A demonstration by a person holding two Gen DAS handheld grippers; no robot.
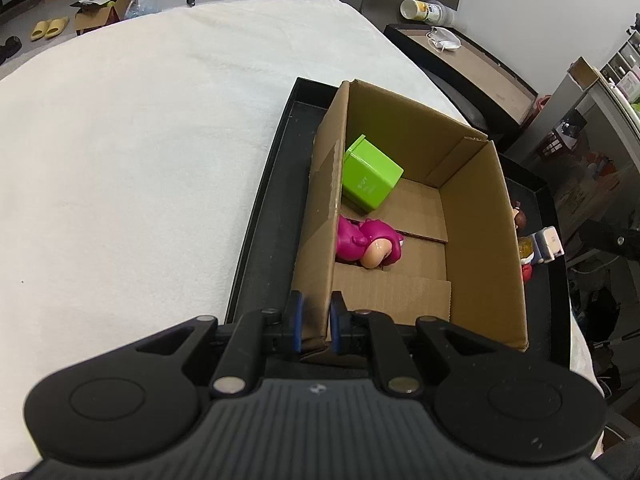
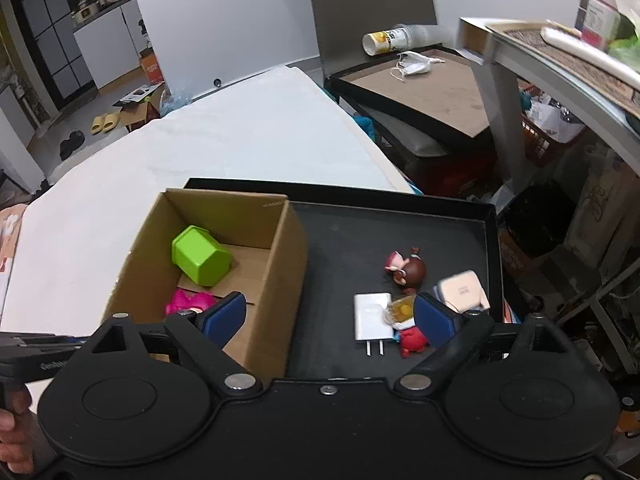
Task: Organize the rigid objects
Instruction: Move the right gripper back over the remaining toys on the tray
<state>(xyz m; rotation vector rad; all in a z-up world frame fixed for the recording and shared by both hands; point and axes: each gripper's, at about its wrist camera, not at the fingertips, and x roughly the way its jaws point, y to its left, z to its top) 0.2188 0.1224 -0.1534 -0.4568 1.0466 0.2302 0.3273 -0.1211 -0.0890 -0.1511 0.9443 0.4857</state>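
Note:
A cardboard box stands in a black tray. Inside lie a green box and a pink figure. My left gripper is shut on the box's near left wall corner. My right gripper is open and empty above the tray, over the box's right wall. On the tray to the right of the box lie a white charger, a brown-haired figurine, a red and yellow toy and a pale block.
The tray sits on a white cloth-covered table. Beyond the table's right edge stand a dark side table with a mask and a cup, and a cluttered shelf.

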